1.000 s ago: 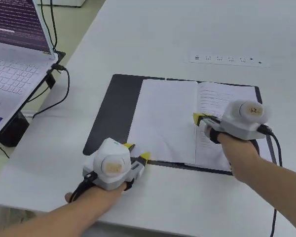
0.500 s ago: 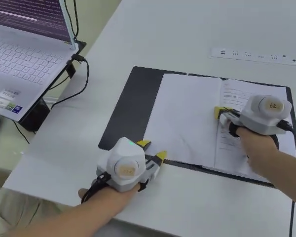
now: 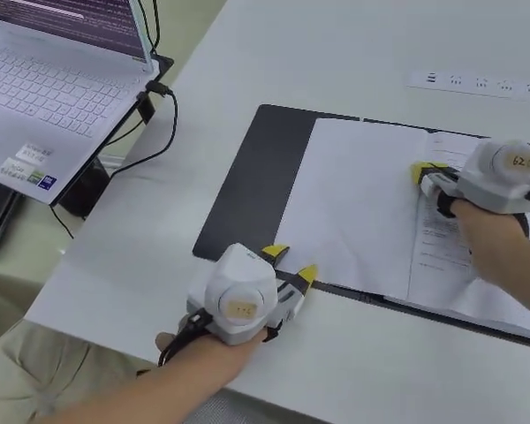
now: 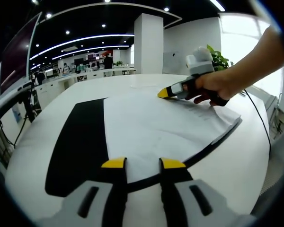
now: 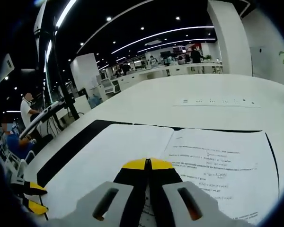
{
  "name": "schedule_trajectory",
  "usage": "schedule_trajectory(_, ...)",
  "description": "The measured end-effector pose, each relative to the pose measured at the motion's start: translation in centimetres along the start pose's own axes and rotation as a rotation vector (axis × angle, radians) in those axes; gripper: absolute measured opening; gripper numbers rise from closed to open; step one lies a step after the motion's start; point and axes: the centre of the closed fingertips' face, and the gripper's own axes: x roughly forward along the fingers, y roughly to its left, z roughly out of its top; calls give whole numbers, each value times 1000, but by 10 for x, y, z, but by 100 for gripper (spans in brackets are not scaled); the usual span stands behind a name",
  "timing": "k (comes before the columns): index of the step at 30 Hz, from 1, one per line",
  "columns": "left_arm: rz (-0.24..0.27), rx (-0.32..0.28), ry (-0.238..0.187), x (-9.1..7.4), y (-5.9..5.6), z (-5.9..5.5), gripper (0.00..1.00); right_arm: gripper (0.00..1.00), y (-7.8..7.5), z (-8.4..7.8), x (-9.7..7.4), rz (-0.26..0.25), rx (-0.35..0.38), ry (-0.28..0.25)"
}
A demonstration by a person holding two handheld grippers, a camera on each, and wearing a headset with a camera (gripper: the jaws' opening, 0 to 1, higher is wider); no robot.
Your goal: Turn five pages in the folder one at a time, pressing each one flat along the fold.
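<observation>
The open black folder of white pages (image 3: 256, 177) lies on the white surface (image 3: 336, 53); the left gripper (image 3: 291, 262) sits at its near edge, jaws parted and empty, the right gripper (image 3: 424, 172), jaws closed together, apparently touching the fold.

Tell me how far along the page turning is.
Done: the folder lies open with a blank page flat on the left. In hand: the right gripper, shut, sits at the fold beside the printed page; the left gripper is open at the near edge. How many turns remain cannot be told.
</observation>
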Motion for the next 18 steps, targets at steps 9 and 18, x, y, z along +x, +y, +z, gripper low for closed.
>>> schedule_trajectory(9,3,-7,-21,0,0,1,26,0,-13,13,27,-6,-62,10)
schedule_trajectory(18,3,-9,-27,0,0,0,26,0,-38,21,59,-55,-75,-26)
